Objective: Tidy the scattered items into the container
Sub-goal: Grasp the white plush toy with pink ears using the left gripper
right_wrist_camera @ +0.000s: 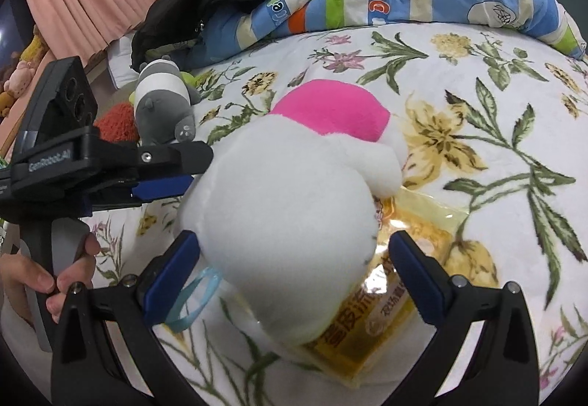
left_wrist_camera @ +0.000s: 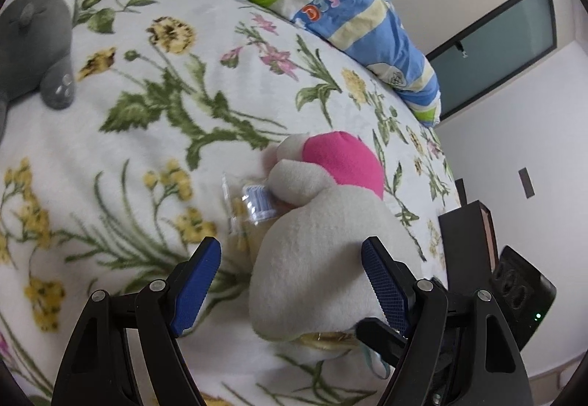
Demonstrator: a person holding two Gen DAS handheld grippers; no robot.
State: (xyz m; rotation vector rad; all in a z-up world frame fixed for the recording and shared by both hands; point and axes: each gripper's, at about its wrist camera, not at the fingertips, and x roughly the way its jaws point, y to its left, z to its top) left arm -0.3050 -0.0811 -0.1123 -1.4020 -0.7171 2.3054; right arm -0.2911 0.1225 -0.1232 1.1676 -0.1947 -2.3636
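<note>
both grippers, left [left_wrist_camera: 290,281] and right [right_wrist_camera: 294,277], gape around white plush [right_wrist_camera: 279,207] (on floral blanket [right_wrist_camera: 477,134]).

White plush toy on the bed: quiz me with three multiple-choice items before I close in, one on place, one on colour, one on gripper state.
1. What does the white plush toy lie partly on?
A. a yellow snack packet
B. a black jacket
C. a wooden tray

2. What colour is the patch on the toy?
A. green
B. pink
C. orange

3. How is the right gripper?
A. shut on the toy
B. open, straddling the toy
C. out of view

Answers:
1 A: the yellow snack packet sticks out from under the toy.
2 B: the patch is bright pink.
3 B: its fingers stand apart on either side of the toy.
</note>
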